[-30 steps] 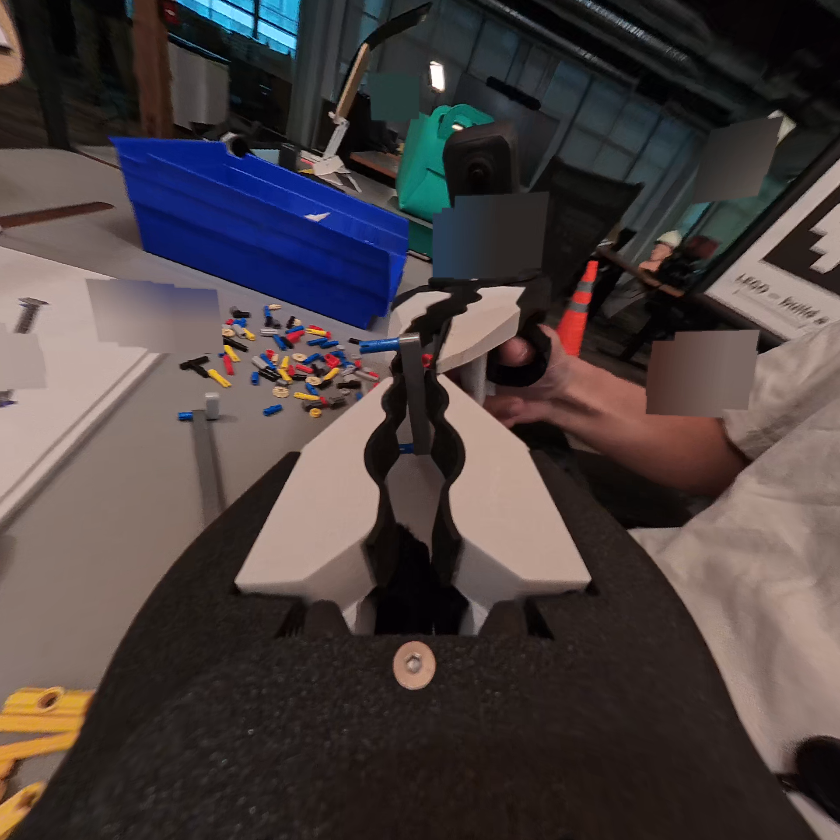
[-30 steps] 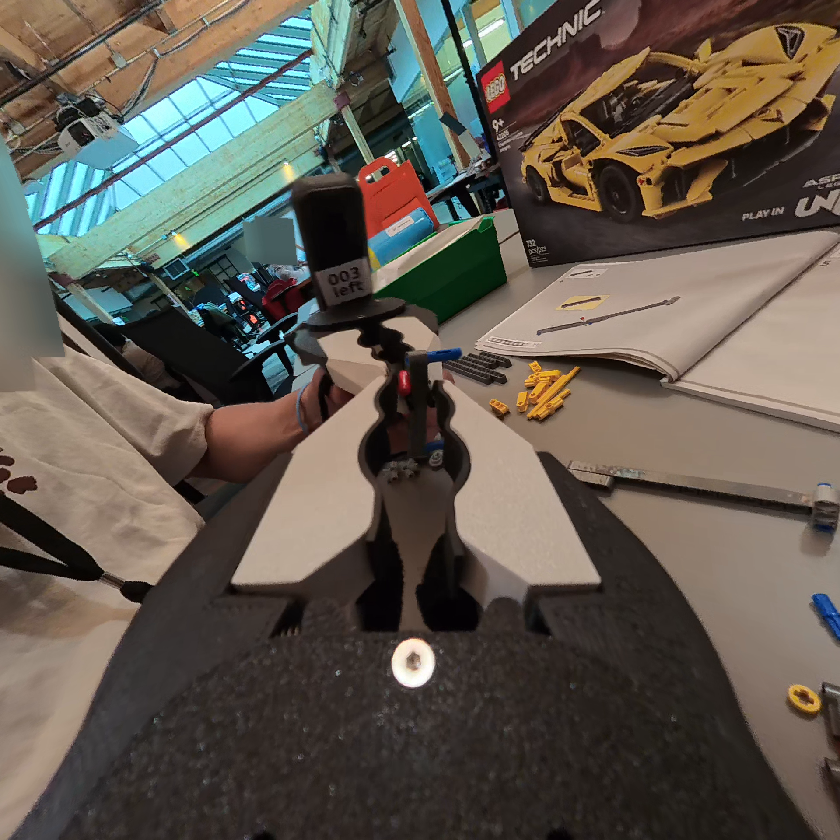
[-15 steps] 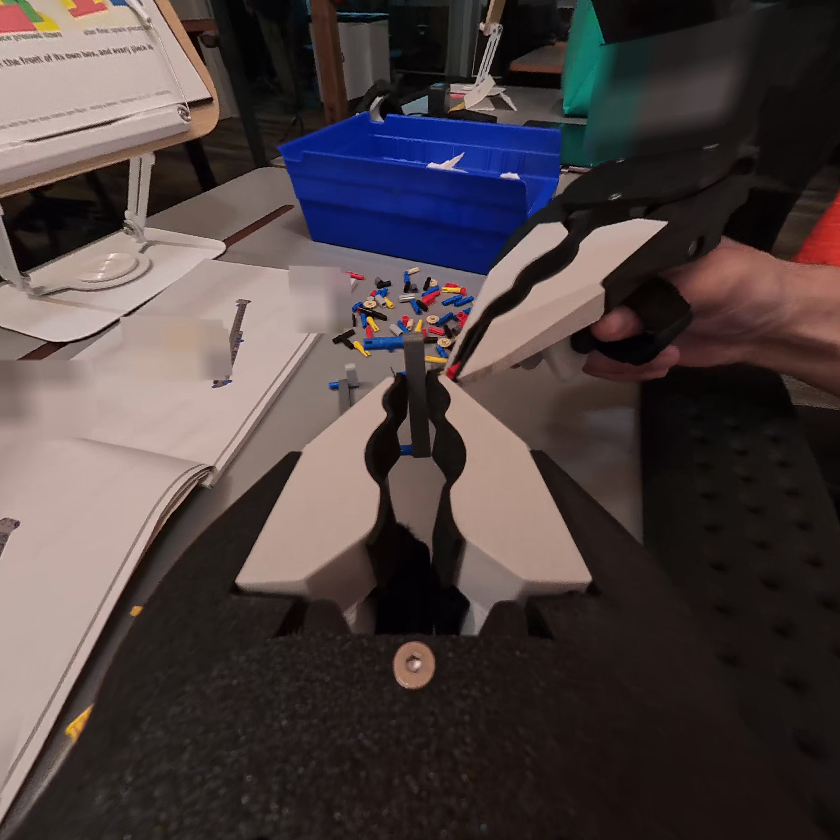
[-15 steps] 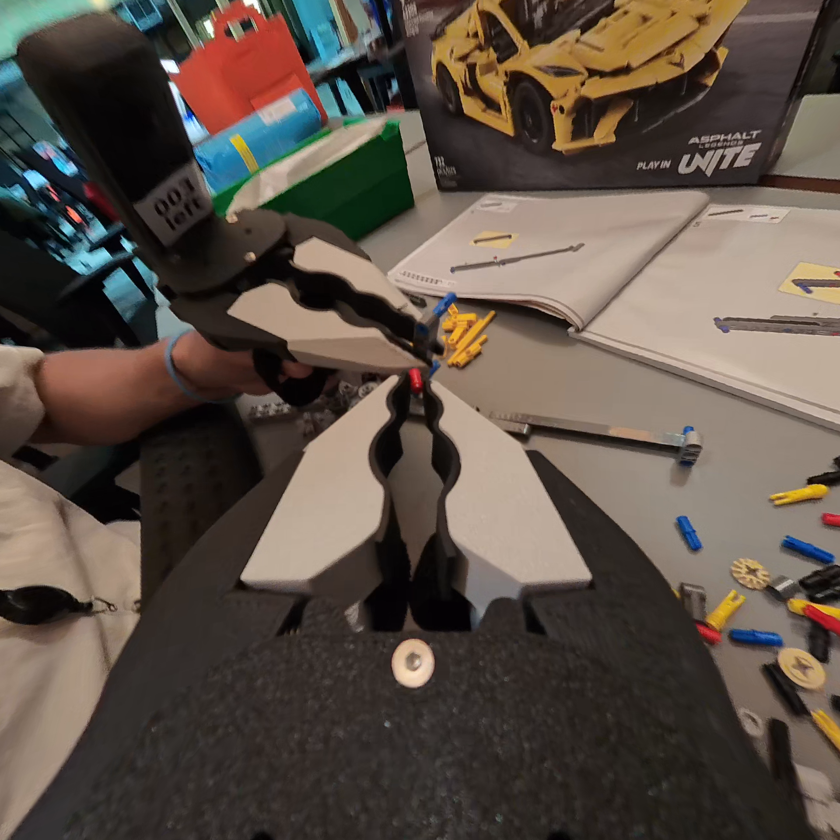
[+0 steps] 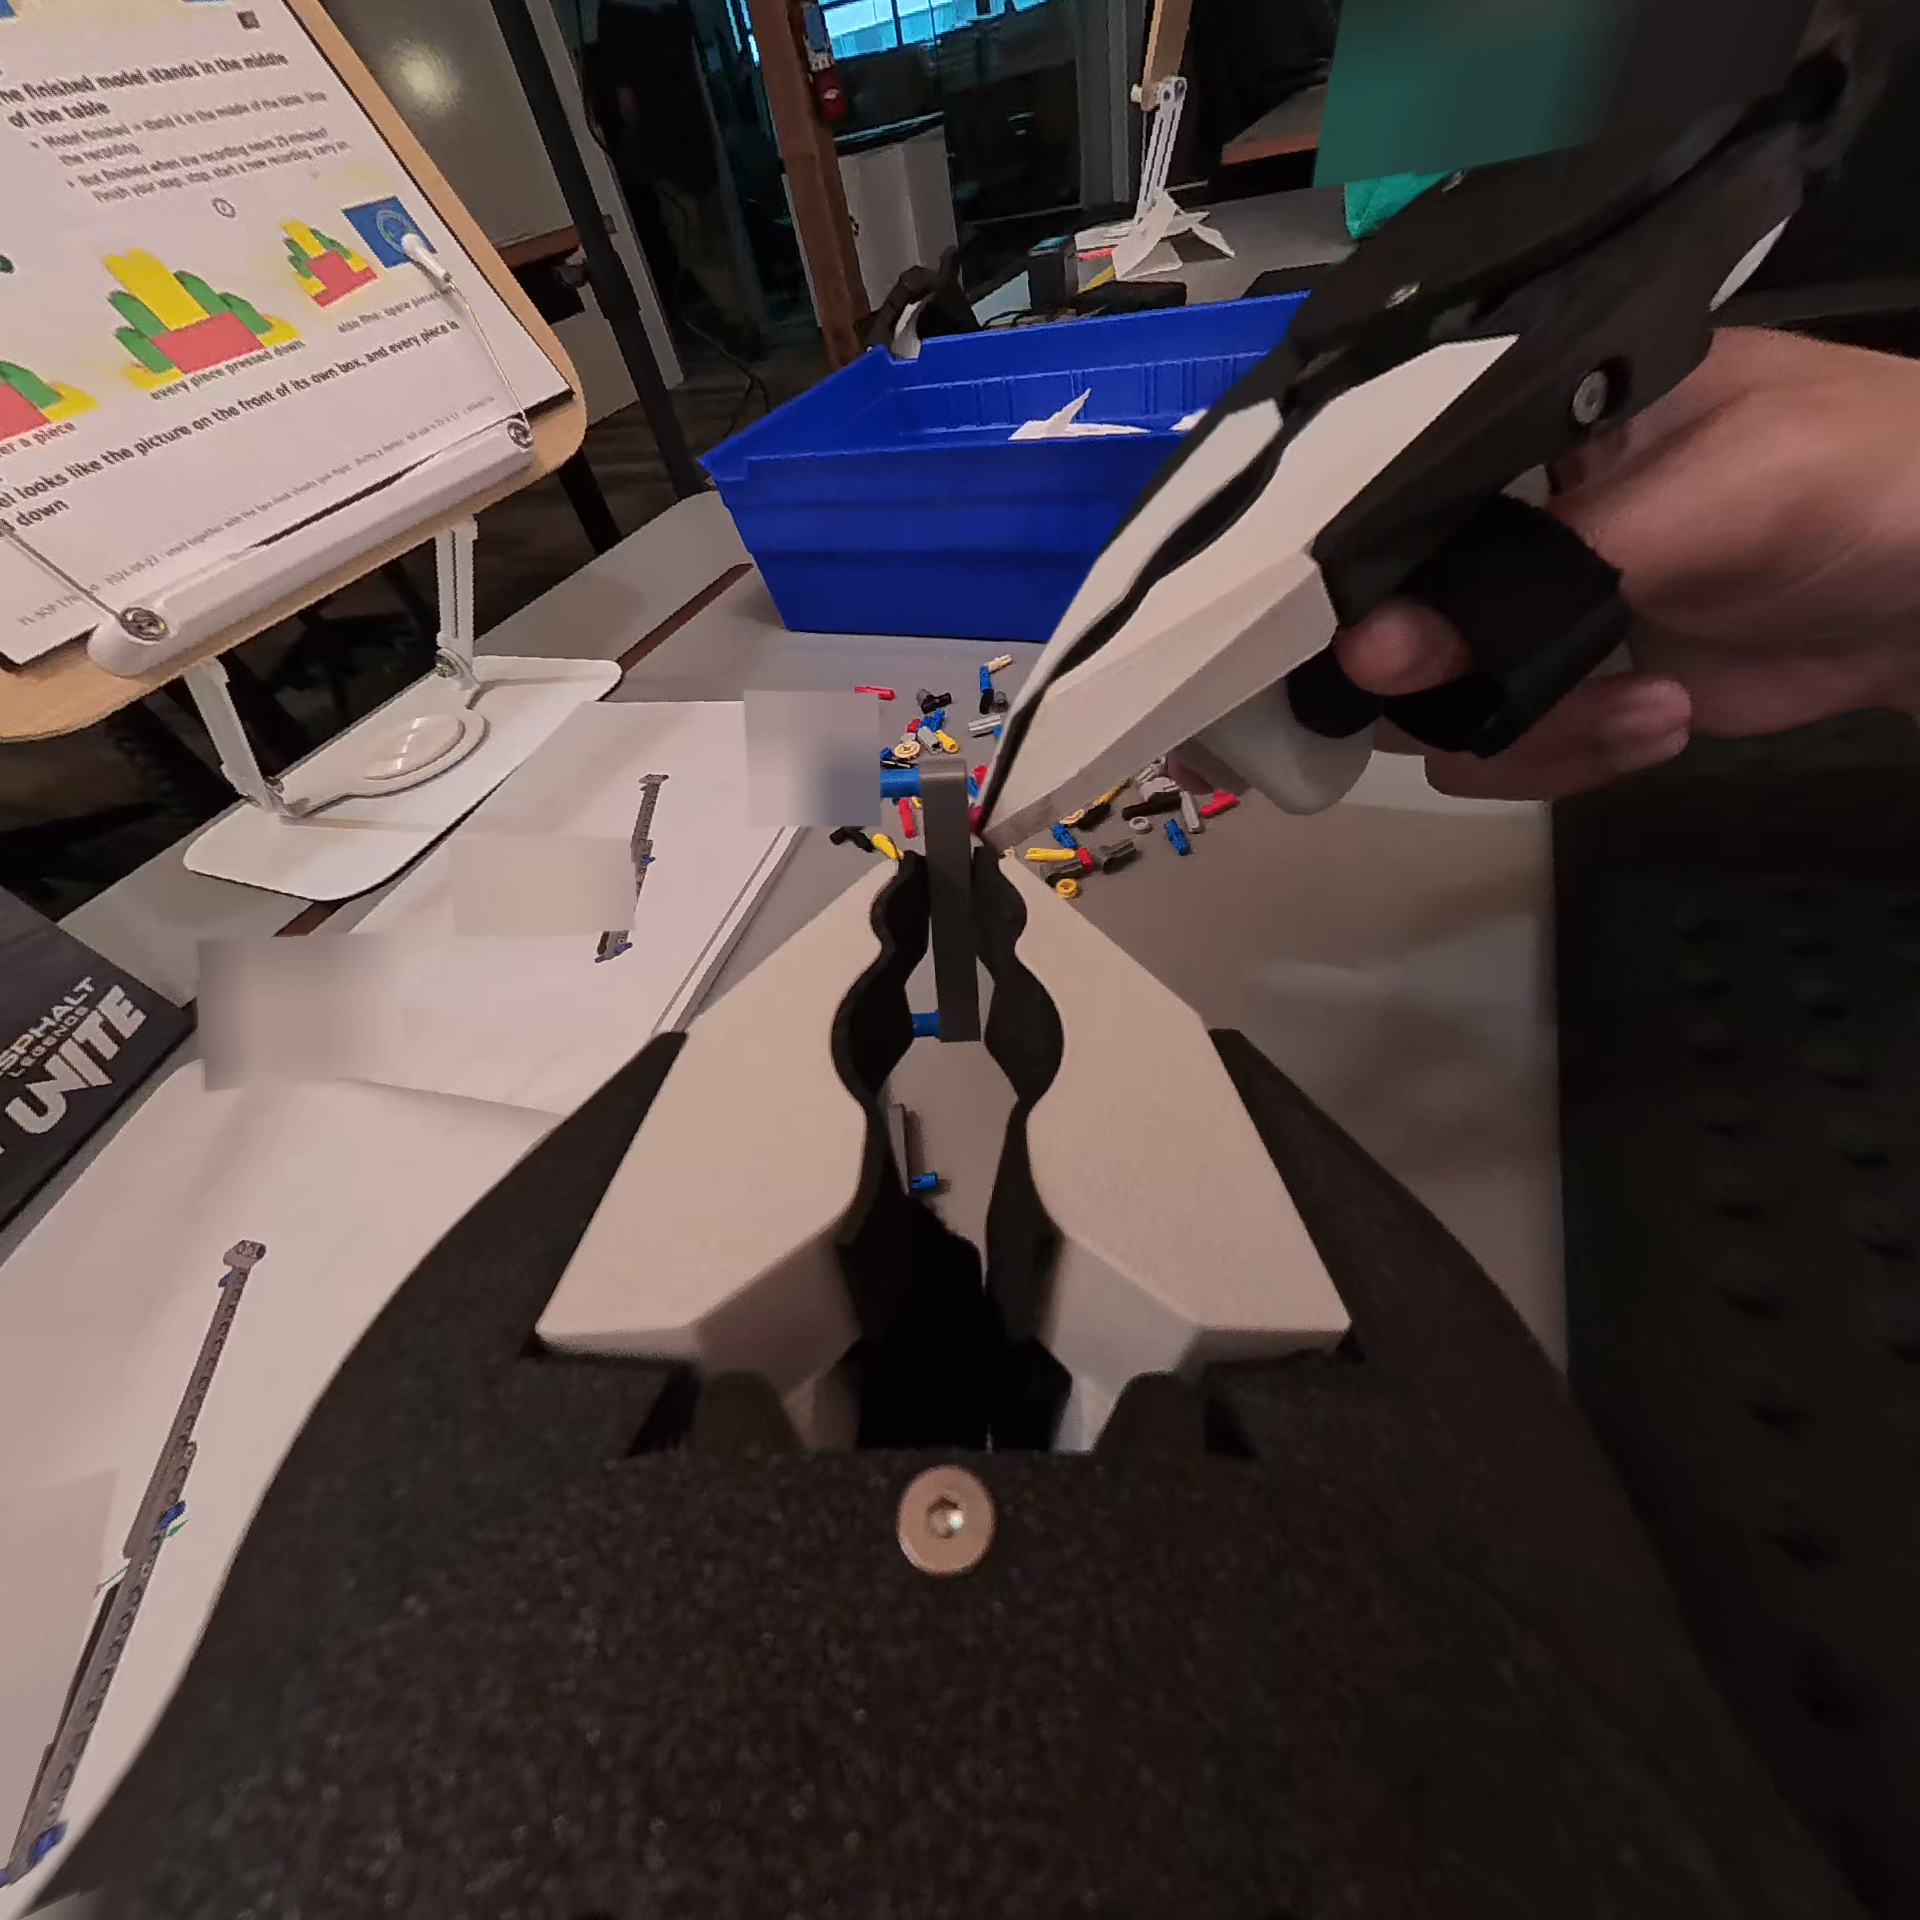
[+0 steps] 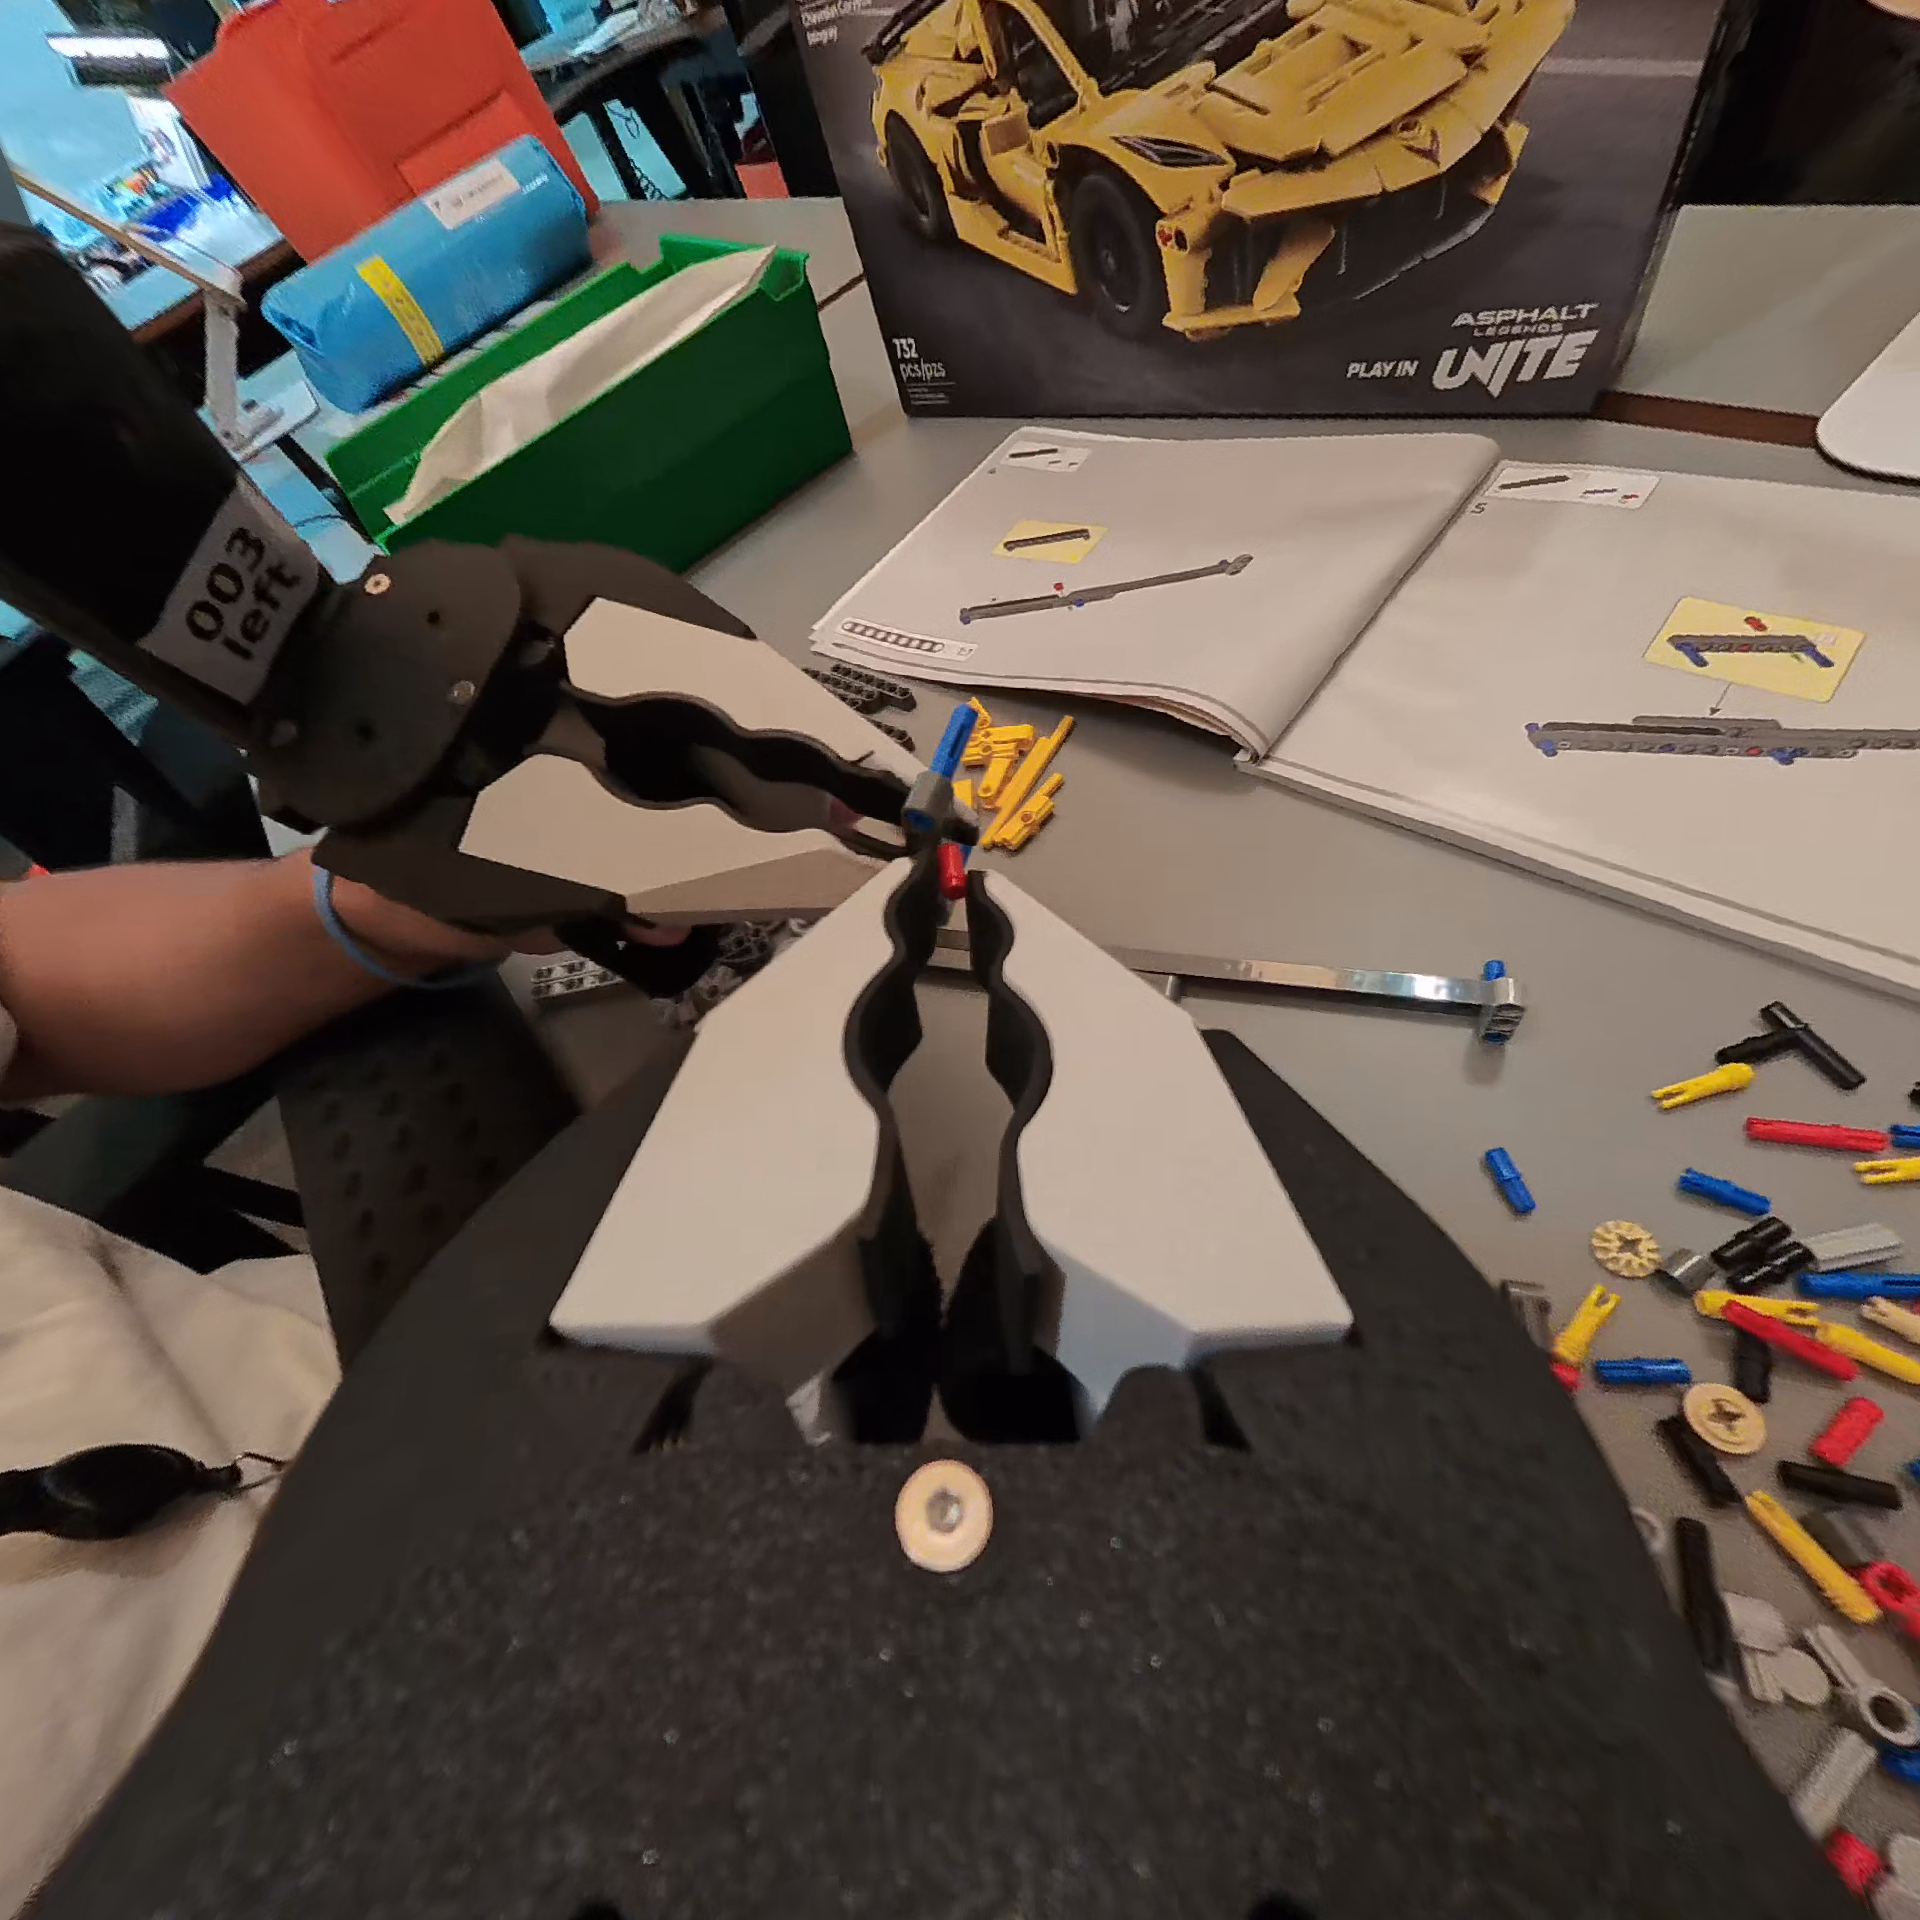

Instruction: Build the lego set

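At twelve o'clock from the left tongs (image 5: 951, 862), clamped on the grey beam (image 5: 954, 894), the right tongs (image 6: 948, 883) have swung down, pinching a red pin (image 6: 950, 871) for insertion.

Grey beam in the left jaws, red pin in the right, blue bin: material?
Grey beam: looks like hard moulded plastic, matte, with crisp square edges. Red pin: likely the same plastic, slightly glossy; too small to be sure. Blue bin: moulded plastic, semi-gloss, with ribbed walls and a soft sheen.
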Demonstrator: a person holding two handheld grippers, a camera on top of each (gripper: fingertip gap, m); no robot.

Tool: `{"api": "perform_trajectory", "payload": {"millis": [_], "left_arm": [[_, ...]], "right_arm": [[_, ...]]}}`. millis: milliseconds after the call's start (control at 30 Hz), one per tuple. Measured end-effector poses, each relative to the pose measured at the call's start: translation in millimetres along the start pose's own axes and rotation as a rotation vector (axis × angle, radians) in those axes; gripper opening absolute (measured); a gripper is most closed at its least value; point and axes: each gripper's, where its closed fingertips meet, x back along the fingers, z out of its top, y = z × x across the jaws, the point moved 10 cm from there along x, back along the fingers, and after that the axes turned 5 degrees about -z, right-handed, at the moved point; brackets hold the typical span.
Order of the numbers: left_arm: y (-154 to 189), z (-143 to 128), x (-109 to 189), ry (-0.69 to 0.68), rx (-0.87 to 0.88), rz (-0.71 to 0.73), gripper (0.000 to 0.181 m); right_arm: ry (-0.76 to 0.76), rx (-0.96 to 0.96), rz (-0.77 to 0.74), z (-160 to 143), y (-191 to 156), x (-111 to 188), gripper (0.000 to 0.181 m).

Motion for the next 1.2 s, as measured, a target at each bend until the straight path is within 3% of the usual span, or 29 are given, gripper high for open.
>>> {"api": "perform_trajectory", "payload": {"millis": [600, 967, 1100, 1200], "left_arm": [[0, 1, -1, 0.010, 0.010, 0.034, 0.006], [11, 4, -2, 0.078, 0.046, 0.181, 0.006], [12, 4, -2, 0.087, 0.057, 0.162, 0.006], [16, 7, 1, 0.108, -0.057, 0.174, 0.006]], "right_arm": [[0.041, -0.145, 0.060, 0, 1, -2, 0.004], [0.188, -0.231, -0.018, -3, -10, -1, 0.004], [0.178, -0.122, -0.070, -2, -15, 1, 0.004], [0.129, -0.048, -0.033, 6, -16, 8, 0.004]]}}
